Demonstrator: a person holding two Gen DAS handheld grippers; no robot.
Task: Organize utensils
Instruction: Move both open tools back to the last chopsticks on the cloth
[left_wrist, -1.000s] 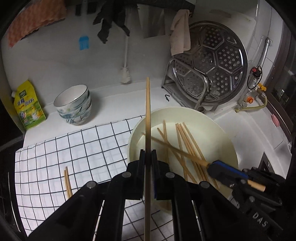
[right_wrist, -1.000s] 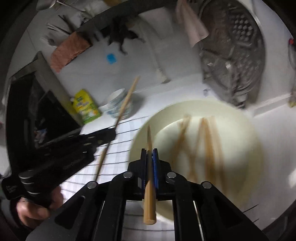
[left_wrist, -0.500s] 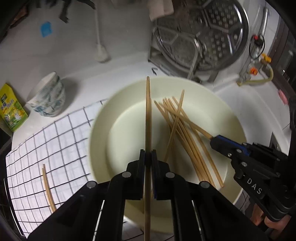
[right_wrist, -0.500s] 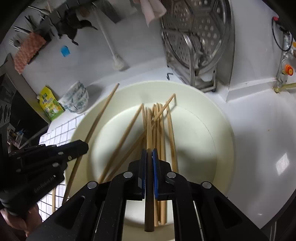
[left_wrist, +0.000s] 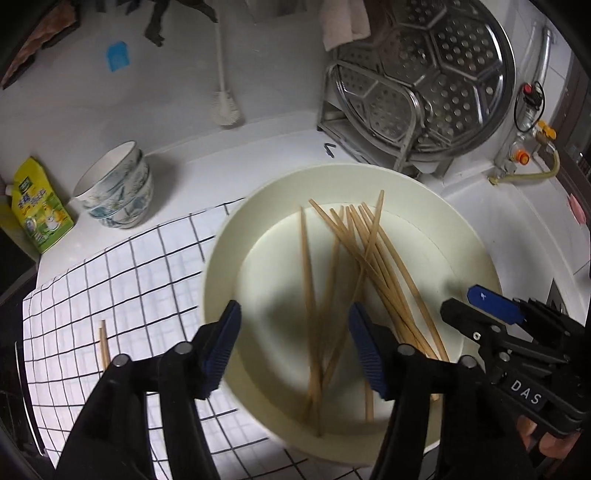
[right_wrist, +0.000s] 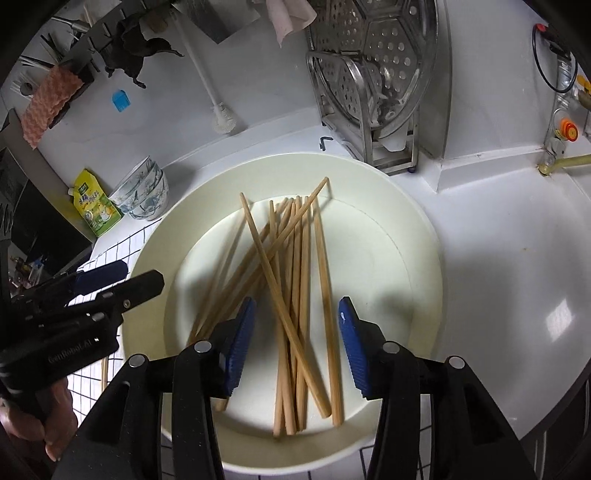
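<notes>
- Both hand-held grippers hang over the basin (right_wrist: 399, 229), each with its jaws wide and nothing between them.
- The left hand-held gripper (left_wrist: 293, 349) sits above the basin's near-left part; the right hand-held gripper (right_wrist: 297, 347) sits above the near ends of the pile.
- The chopsticks (right_wrist: 295, 280) lie loose on the basin floor, most roughly side by side, a few crossing them at an angle.
- One single chopstick (left_wrist: 104, 345) lies outside the basin, on the checked cloth (left_wrist: 122, 280) to its left, partly behind the left gripper's arm.
- The basin rests on the white surface (right_wrist: 498, 236), overlapping the cloth's edge; stacked bowls (left_wrist: 118, 192) and a steamer rack (left_wrist: 424, 81) stand behind it, well clear of the work.
- Judged from this, the step in hand is gathering chopsticks into the basin, with both grippers empty between picks.
- The likely next move is the left gripper going to the stray chopstick on the cloth.
- That calls for lowering with the jaws astride the thin stick and closing near its middle so it does not tip.
- The flat cloth leaves little room under the stick, so the pick could slip.
</notes>
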